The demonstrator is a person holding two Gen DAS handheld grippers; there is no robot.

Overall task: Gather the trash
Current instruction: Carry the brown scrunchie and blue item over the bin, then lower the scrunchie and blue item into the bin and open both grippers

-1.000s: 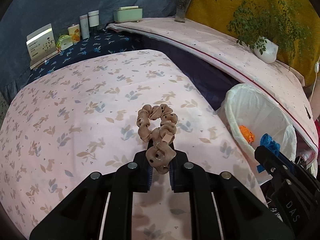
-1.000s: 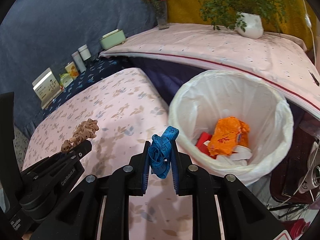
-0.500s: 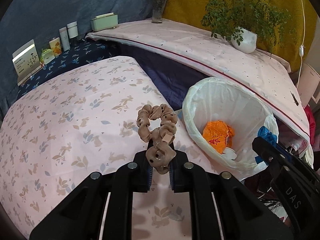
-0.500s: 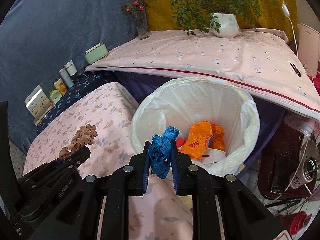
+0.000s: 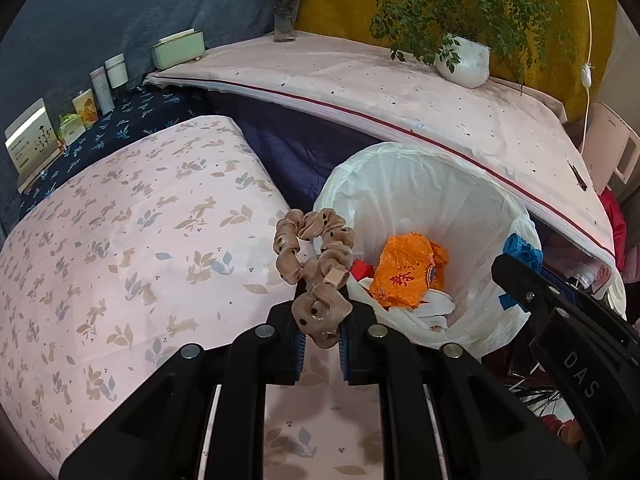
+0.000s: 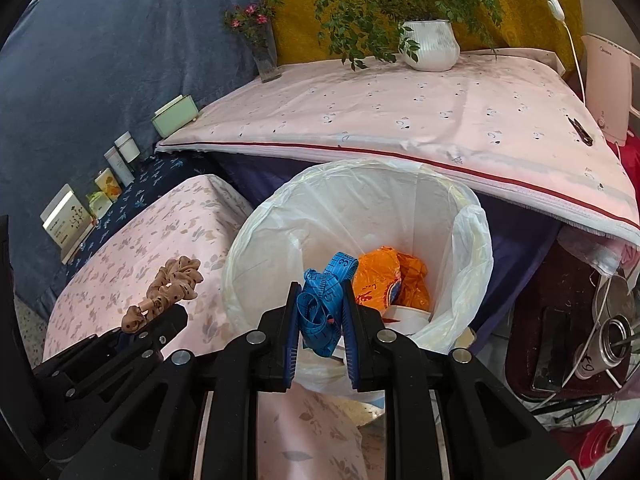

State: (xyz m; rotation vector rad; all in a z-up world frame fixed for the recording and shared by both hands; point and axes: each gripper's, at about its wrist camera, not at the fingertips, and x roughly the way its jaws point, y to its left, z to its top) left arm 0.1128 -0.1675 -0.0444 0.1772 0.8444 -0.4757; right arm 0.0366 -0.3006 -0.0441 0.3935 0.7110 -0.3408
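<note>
I hold right gripper point(image 6: 320, 320) clamped on blue tape measure point(image 6: 325, 300), right over lined bin point(image 6: 476, 240), so it can drop in. Left gripper point(image 5: 320, 320) pinches tan scrunchie point(image 5: 316, 264) beside bin rim, waiting turn.

I see a soft cloth scrunchie point(image 5: 316, 268), a bit shiny, with dark dots. The tape point(image 6: 326, 304) looks like smooth blue plastic with printed numbers. The bin bag point(image 6: 360, 216) is thin, see-through white plastic, wrinkled. The orange wrapper point(image 5: 404, 276) is crinkly and glossy. The bed cover point(image 5: 132, 240) is matt pink cloth. My grippers' arms are matt black plastic with shiny metal screws point(image 6: 256, 337).
</note>
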